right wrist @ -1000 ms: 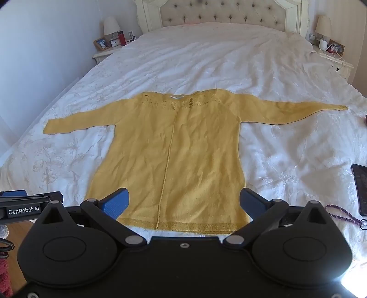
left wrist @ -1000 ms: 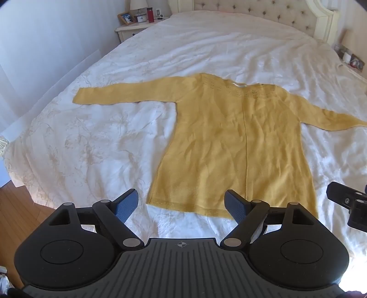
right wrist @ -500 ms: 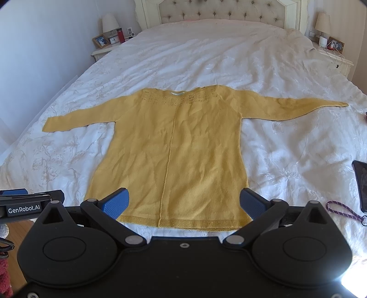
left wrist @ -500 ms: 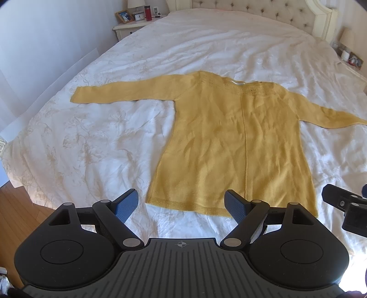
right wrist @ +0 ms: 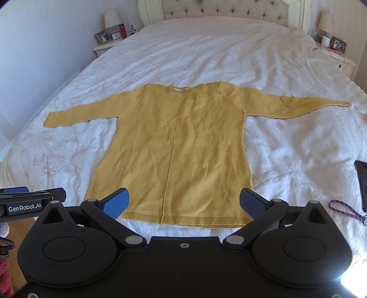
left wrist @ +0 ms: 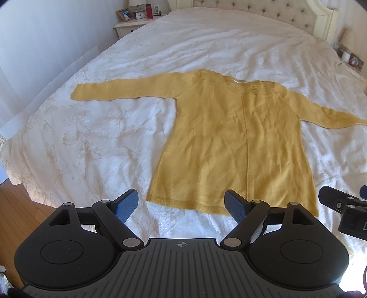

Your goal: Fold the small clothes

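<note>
A yellow knit long-sleeved sweater point(left wrist: 234, 146) lies flat on the white bed point(left wrist: 91, 137), neck toward the headboard and both sleeves spread out sideways. It also shows in the right wrist view point(right wrist: 174, 146). My left gripper point(left wrist: 182, 202) is open and empty, above the bed just short of the hem's left part. My right gripper point(right wrist: 183, 201) is open and empty, just short of the middle of the hem. The right gripper's tip shows at the right edge of the left wrist view point(left wrist: 344, 206).
A padded headboard point(right wrist: 229, 11) stands at the far end. Nightstands with lamps, frames and a red bottle point(right wrist: 123, 31) flank the bed. A dark phone point(right wrist: 362, 183) and a purple cord point(right wrist: 344, 209) lie on the bed at right. Wooden floor point(left wrist: 13, 206) lies left.
Both grippers have moved slightly, so the sweater sits a little lower and closer in both views. Both stay open. The sweater has not moved.
</note>
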`<state>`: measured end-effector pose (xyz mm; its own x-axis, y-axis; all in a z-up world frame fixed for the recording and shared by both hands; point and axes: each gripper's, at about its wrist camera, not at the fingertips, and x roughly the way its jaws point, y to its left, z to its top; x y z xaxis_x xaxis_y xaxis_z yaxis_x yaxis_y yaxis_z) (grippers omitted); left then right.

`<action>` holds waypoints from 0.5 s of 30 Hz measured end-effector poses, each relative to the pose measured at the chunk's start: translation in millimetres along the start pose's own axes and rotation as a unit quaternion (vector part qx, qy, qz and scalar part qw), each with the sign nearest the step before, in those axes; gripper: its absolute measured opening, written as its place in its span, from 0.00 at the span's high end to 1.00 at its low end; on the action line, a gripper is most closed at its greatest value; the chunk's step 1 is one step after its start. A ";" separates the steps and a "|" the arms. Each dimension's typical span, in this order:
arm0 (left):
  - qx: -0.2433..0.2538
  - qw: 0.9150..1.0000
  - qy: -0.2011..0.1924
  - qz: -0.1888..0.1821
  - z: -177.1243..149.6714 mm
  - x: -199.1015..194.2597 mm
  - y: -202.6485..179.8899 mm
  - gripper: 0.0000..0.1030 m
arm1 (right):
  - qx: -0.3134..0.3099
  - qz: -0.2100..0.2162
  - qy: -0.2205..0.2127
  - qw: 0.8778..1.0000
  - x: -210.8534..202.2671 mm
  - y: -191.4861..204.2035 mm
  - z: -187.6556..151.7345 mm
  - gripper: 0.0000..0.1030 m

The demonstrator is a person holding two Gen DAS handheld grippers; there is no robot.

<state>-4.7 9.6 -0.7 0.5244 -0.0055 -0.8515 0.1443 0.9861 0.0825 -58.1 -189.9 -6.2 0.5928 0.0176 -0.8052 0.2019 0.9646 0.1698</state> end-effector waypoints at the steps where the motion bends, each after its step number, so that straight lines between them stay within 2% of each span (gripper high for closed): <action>1: 0.001 1.000 0.002 0.001 -0.4 1.2 0.2 0.20 | -0.001 0.000 0.000 1.000 0.6 0.9 0.0 0.01; 15: 0.010 1.000 0.021 0.000 14.0 22.5 2.2 0.20 | 0.013 0.008 0.019 1.000 21.1 4.9 6.5 0.01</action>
<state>19.1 9.3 -12.4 0.4880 0.0020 -0.8729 0.1610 0.9826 0.0922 -39.6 -186.5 -18.7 0.5662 0.0429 -0.8231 0.2137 0.9569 0.1968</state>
